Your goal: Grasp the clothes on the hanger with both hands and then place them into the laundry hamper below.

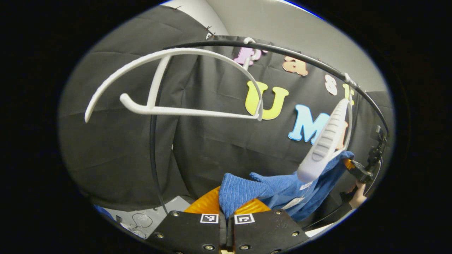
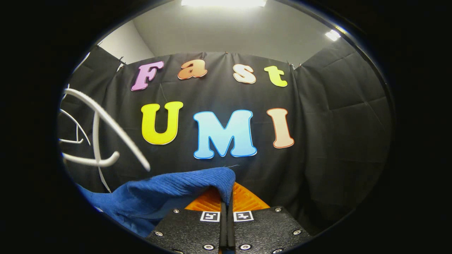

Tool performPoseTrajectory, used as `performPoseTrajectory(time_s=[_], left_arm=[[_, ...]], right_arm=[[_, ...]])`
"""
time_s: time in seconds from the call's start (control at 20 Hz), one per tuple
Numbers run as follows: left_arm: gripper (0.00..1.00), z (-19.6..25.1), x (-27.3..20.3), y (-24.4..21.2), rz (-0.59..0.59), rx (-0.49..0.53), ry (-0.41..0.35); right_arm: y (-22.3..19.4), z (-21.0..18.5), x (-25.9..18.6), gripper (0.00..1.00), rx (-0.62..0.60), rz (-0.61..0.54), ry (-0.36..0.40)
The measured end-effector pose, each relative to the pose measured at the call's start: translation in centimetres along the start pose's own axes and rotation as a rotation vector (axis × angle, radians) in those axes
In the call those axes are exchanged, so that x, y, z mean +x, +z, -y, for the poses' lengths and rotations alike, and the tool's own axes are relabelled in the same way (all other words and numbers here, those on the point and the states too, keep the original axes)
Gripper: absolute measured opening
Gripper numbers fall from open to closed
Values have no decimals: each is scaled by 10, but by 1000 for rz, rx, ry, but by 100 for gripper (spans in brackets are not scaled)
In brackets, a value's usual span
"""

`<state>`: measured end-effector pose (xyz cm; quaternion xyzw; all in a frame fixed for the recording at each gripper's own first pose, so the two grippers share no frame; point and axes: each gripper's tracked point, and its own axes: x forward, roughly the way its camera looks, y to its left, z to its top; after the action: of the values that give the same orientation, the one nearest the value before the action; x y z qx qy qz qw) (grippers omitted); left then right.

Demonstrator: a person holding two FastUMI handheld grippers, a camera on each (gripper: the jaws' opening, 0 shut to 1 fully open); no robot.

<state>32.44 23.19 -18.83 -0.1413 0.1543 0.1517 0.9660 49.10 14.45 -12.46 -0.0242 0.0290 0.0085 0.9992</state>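
Observation:
A blue knit garment (image 1: 268,192) stretches between both grippers. In the left gripper view my left gripper (image 1: 227,208) is shut on one end of it, and the cloth runs right past a white hanger (image 1: 326,141) to the other gripper (image 1: 356,169), held by a hand (image 1: 358,197). In the right gripper view my right gripper (image 2: 226,197) is shut on the garment's (image 2: 169,194) other end, which drapes down to the left. A second, bare white hanger (image 1: 169,84) hangs from the black rail (image 1: 300,56); this hanger (image 2: 102,137) also shows at the left of the right gripper view.
The black rail arcs across the top of the left gripper view, with a black upright pole (image 1: 153,151) at the left. A grey floor patch with a thin cable (image 1: 141,218) lies at the lower left. Black cloth walls the booth behind.

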Motion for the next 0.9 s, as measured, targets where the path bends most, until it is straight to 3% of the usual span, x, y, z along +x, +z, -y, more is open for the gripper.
performPoseTrajectory(time_s=[0.5, 0.9], left_arm=[[1, 9, -71, -41, -34, 14, 42], [2, 30, -151, -72, -42, 129, 101]], right_arm=[[-18, 17, -64, 0, -21, -46, 103], [-19, 36, -121, 0, 40, -91, 192]])
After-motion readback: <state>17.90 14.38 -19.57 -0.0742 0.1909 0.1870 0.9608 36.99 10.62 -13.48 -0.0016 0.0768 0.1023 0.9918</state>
